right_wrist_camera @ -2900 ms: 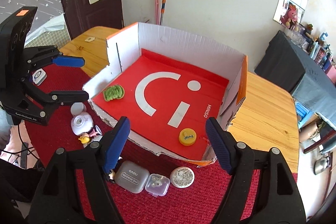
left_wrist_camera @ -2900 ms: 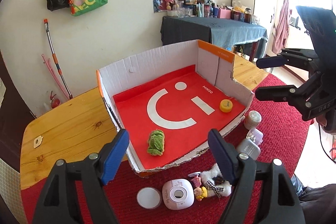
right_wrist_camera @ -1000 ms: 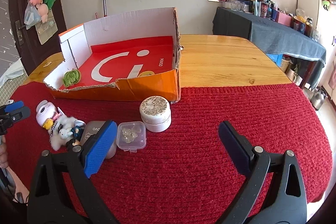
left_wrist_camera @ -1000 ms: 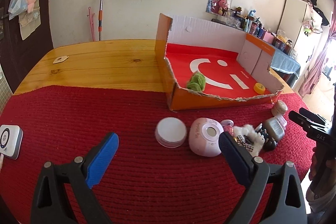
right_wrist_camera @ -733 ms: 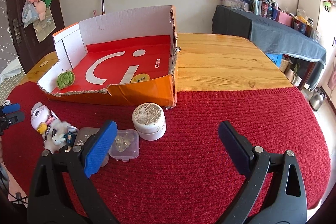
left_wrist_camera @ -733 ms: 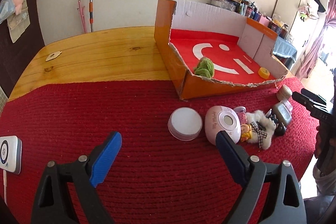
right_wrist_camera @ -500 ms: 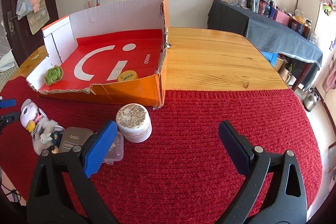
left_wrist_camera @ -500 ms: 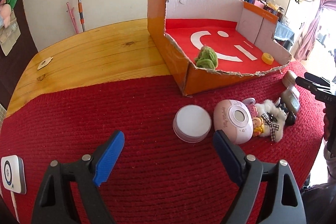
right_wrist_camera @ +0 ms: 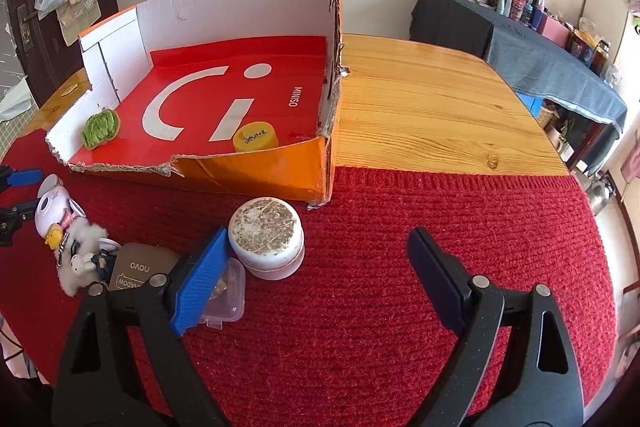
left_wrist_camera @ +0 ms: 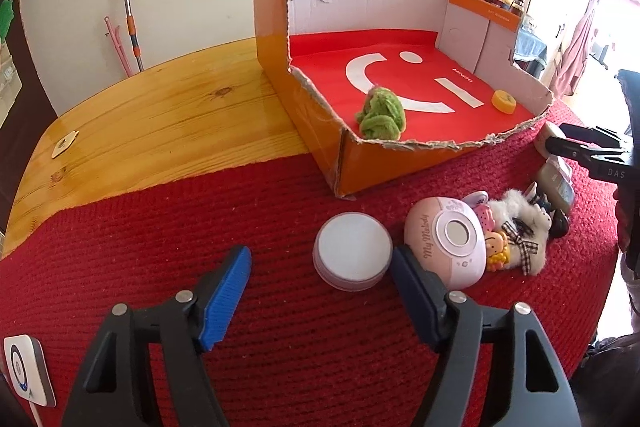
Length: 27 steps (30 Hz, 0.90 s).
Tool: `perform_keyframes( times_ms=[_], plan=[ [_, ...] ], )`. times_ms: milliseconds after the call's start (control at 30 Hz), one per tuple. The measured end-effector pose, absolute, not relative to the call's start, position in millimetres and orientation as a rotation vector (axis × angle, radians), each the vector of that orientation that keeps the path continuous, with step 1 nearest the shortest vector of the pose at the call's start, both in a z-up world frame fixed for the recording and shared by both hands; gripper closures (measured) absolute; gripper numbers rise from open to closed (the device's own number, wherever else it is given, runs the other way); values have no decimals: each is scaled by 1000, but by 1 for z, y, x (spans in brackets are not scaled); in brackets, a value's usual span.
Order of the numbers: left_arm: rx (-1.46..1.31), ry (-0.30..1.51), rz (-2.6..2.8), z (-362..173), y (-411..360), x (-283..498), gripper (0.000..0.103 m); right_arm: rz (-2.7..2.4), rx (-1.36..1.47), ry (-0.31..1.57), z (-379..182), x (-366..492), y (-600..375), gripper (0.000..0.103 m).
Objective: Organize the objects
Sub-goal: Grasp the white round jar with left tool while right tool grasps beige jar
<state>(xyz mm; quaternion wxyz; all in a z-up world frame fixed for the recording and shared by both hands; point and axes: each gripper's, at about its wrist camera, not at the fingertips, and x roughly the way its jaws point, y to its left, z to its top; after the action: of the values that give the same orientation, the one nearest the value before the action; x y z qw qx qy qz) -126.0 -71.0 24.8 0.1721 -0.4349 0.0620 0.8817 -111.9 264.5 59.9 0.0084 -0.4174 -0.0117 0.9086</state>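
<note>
In the left wrist view a white round jar (left_wrist_camera: 352, 251) sits on the red mat. My left gripper (left_wrist_camera: 320, 255) has it between its closing jaws, close to the right finger (left_wrist_camera: 416, 291), and neither pad presses on it. In the right wrist view a white jar with a speckled lid (right_wrist_camera: 264, 231) stands right beside the blue left finger (right_wrist_camera: 200, 283) of my right gripper (right_wrist_camera: 318, 233). Those jaws are closing too, and the right pad is well clear of the jar. The cardboard box (left_wrist_camera: 400, 155) holds a green plush ball (left_wrist_camera: 380, 115) and a yellow cap (left_wrist_camera: 503, 101).
A pink round device (left_wrist_camera: 444, 239), a fluffy doll keychain (left_wrist_camera: 516, 227), a grey case (right_wrist_camera: 136, 267) and a small clear box (right_wrist_camera: 228, 287) lie on the mat before the box. A white gadget (left_wrist_camera: 24, 367) lies at the mat's left. Bare wooden tabletop (right_wrist_camera: 420, 107) flanks the box.
Both grippers have come in lower and nearer to their jars, and both pairs of jaws have narrowed. The left view has rolled, so the box now sits more to the right.
</note>
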Motion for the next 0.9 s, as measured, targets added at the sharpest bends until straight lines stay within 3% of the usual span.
perform_keyframes(
  times_ms=[67,133,267,367,900],
  plan=[
    [-1215,164,2489,25,-69,-126,43,2851,-1340,-27,58,-115,263,30],
    [-1193,151,2471,26,-68,-126,61,2865,-1393,1,54,-118,261,46],
    [-1177,106,2465,27,-70,-126,61,2900,-1412,11,53,-117,257,67],
    [-1167,71,2483,31,-73,-125,61,2922,-1408,68,54,-113,260,68],
    [-1021,50,2526,72,-74,-98,61,3039,-1259,-9,98,-86,245,67]
  ],
)
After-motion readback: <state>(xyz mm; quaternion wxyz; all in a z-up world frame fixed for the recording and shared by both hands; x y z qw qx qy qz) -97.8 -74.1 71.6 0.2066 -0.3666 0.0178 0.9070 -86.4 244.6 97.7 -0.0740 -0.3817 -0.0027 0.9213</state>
